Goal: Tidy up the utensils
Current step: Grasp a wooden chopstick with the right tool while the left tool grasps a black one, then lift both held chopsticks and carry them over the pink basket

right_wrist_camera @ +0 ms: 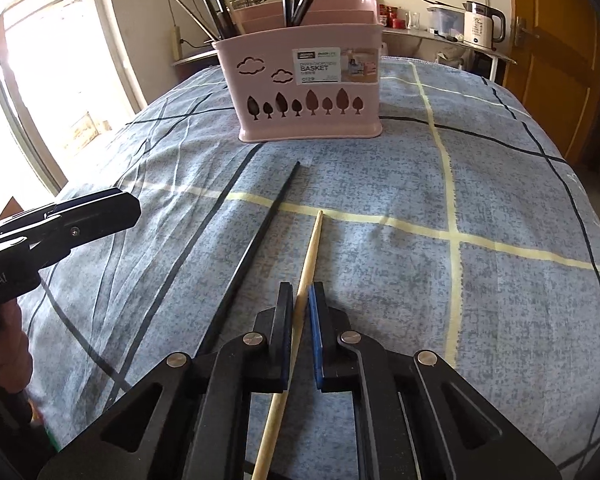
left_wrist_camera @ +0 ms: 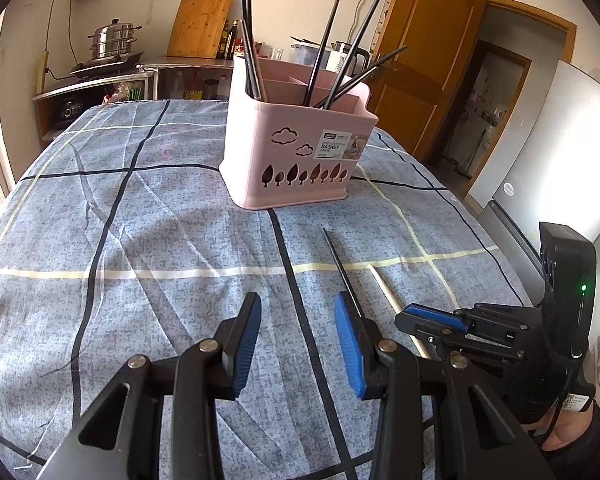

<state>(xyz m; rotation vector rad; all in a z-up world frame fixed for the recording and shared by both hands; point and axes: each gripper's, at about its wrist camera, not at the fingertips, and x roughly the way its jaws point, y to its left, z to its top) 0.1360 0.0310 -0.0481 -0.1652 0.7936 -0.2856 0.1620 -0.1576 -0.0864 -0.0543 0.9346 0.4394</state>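
Note:
A pink utensil basket stands on the blue checked cloth with several dark chopsticks upright in it. In front of it lie a black chopstick and a pale wooden chopstick, side by side. My right gripper is shut on the wooden chopstick near its middle, and the stick still rests on the cloth. My left gripper hovers open just left of the black chopstick, with only cloth between its blue pads.
The tablecloth falls away at the edges on the left and right. Behind the table a counter carries a steel steamer pot, a wooden cutting board and a kettle. A wooden door and a fridge stand to the right.

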